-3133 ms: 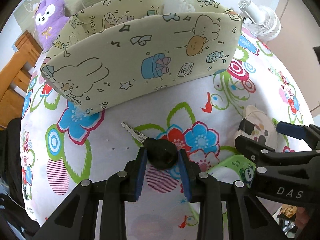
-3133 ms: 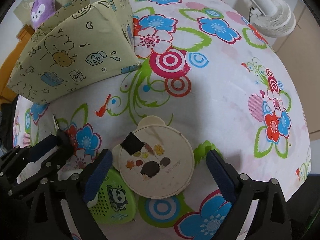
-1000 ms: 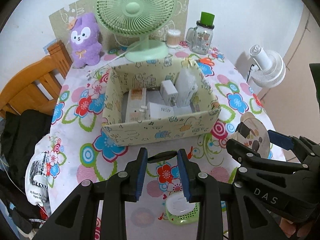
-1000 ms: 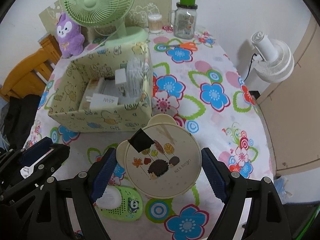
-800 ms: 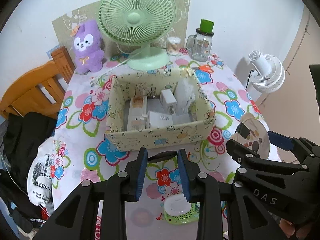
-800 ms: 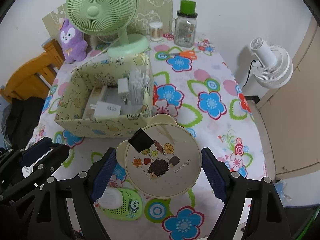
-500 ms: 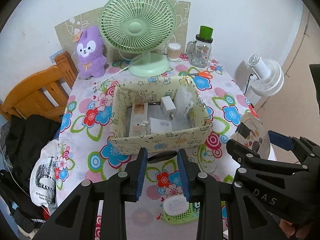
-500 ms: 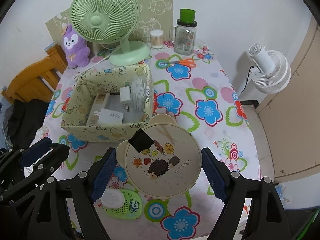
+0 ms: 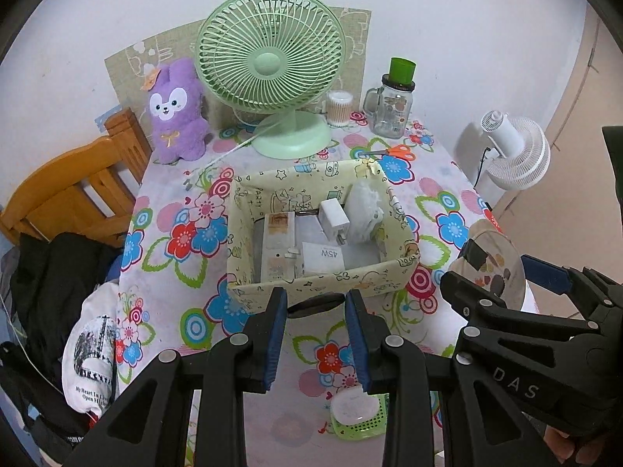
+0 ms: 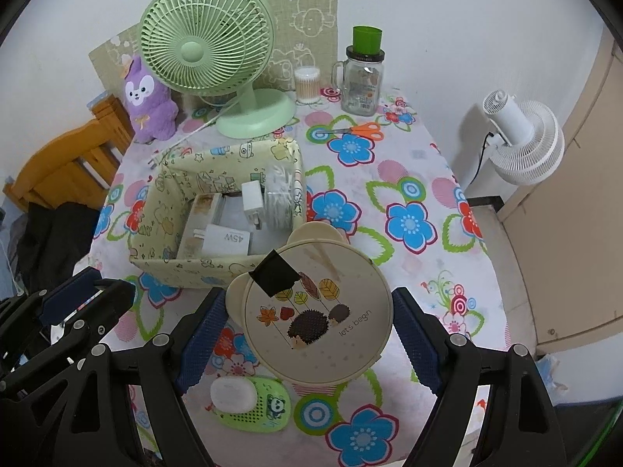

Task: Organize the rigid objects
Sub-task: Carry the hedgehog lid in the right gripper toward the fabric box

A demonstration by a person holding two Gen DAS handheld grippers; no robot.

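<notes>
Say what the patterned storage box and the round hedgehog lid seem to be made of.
Storage box: probably fabric-covered or soft card, matte; its walls bow and crease. Hedgehog lid, held in the right claw: likely hard plastic, smooth with a faint sheen and a printed picture.

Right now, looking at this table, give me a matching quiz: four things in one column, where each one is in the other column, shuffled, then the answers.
Things:
1. round hedgehog container
2. black key
3. 45W charger
4. orange scissors

Places:
A. lying inside the patterned fabric box
B. held in the left gripper
C. on the tablecloth near the glass jar
D. held in the right gripper

Pairs: 1-D, 2-B, 3-A, 4-C
</notes>
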